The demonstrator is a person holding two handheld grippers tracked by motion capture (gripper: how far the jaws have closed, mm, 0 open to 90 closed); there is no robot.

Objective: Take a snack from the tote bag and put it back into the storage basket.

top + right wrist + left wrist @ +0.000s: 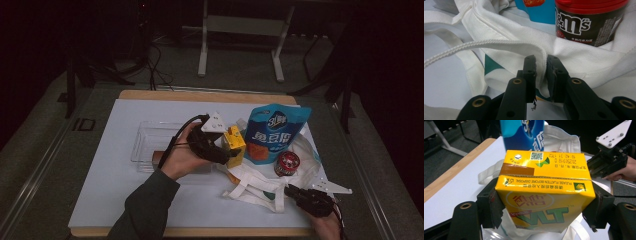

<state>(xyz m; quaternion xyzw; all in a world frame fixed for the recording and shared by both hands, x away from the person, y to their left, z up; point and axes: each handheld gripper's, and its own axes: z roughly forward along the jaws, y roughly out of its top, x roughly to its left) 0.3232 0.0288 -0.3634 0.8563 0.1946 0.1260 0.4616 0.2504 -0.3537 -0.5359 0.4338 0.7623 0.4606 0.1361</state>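
Note:
A yellow drink carton (544, 195) sits clamped between the jaws of my left gripper (544, 212), held above the white cloth bag (260, 186). In the high view the carton (234, 143) is at the table's middle, just left of a blue snack pouch (276, 132) standing in the bag. A red-lidded M&M's jar (287, 163) stands on the bag beside the pouch. My right gripper (541, 67) is shut on the bag's hemmed edge (506, 45), just in front of the jar (586, 22). From above, the right gripper (289, 191) is near the front right.
A clear plastic tray (147, 142) lies left of centre behind the left hand, with a small brown item (156, 159) at its near edge. The bag's straps (240, 192) trail over the white mat (110, 190). A metal frame (240, 40) stands on the floor beyond the table.

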